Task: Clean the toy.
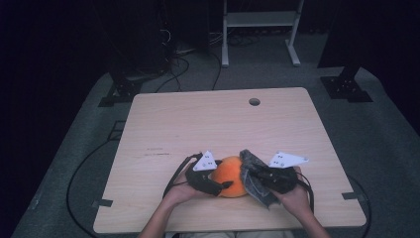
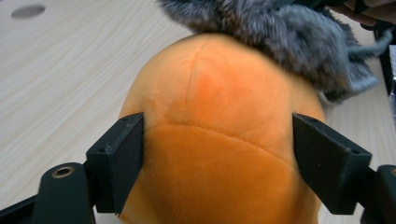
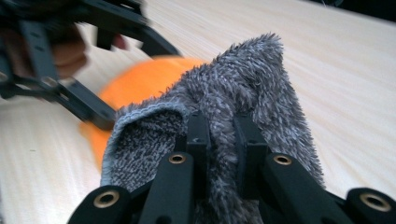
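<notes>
A: Listing items left to right, all placed against the orange plush ball [image 1: 231, 176]. Item one: the left gripper [image 1: 224, 186], on the ball's left side, held in a hand coming in from the table's near edge.

B: Jaw state of item one?

A: Spread wide around the ball, one jaw on each flank. In the left gripper view both jaws meet the orange plush [image 2: 219, 140] at its sides; the fabric barely dents, so I judge this a light steadying hold, not a squeeze.

B: Item two?

A: The ball itself. It sits on the wooden table [image 1: 208, 124], near the front edge and well short of the round hole [image 1: 254, 101] at the far side. Soft, stitched seams, rounded top.

B: Item three?

A: Grey fuzzy cloth [image 1: 255, 178], touching the ball's right side and draped partly over its top. In the left gripper view the cloth [image 2: 289, 32] lies across the far upper part of the ball.

B: Item four?

A: The right gripper [image 1: 253, 172], right of the ball. Its jaws are pinched together on a fold of the cloth [image 3: 243, 102], with the pile bunched between them.

B: Progress entry?

A: Judged: the work looks like wiping or covering the ball with the cloth. Done: ball steadied, cloth gripped and brought into contact. Left: most of the orange surface facing the left gripper is bare, so the cloth has much ground to cover. Whether the ball's underside or far face is covered, I cannot tell.
</notes>
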The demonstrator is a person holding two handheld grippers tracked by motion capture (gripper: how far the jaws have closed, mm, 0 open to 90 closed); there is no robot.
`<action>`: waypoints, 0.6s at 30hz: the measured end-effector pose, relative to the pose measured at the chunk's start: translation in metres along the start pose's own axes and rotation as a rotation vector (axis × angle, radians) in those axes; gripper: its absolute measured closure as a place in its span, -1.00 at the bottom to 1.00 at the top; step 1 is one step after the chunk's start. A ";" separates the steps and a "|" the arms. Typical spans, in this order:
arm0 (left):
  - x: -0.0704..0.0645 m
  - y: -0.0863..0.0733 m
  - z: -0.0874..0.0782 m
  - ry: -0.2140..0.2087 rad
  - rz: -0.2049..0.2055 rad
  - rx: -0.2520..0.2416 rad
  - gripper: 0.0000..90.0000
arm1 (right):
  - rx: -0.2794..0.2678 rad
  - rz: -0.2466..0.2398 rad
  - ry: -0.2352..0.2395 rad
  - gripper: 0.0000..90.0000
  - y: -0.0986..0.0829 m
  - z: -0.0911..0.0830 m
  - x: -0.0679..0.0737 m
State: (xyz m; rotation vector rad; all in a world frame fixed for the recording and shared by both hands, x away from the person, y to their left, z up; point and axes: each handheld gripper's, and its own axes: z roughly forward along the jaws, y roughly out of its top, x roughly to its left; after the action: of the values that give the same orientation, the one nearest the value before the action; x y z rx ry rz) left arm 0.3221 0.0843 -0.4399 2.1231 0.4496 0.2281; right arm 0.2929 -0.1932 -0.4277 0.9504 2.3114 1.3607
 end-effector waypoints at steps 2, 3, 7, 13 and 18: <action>0.002 -0.002 -0.001 -0.001 -0.014 0.000 -0.54 | 0.037 0.047 -0.035 0.74 -0.006 0.001 -0.012; 0.003 -0.003 -0.002 -0.002 -0.011 0.005 -0.54 | 0.055 0.077 -0.043 0.74 -0.008 0.001 -0.017; 0.003 -0.003 -0.001 0.001 -0.003 0.013 -0.56 | 0.002 0.101 0.003 0.74 -0.006 -0.007 -0.017; 0.006 -0.005 -0.002 -0.003 -0.012 0.015 -0.56 | 0.051 0.083 0.046 0.73 -0.007 0.001 -0.012; 0.006 -0.006 -0.003 -0.003 -0.006 0.018 -0.56 | 0.083 0.140 -0.013 0.73 -0.010 -0.005 -0.020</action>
State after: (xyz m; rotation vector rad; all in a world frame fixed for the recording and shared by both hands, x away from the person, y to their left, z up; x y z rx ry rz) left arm 0.3251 0.0921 -0.4429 2.1387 0.4576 0.2183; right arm 0.3007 -0.2129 -0.4356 1.1628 2.3460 1.3148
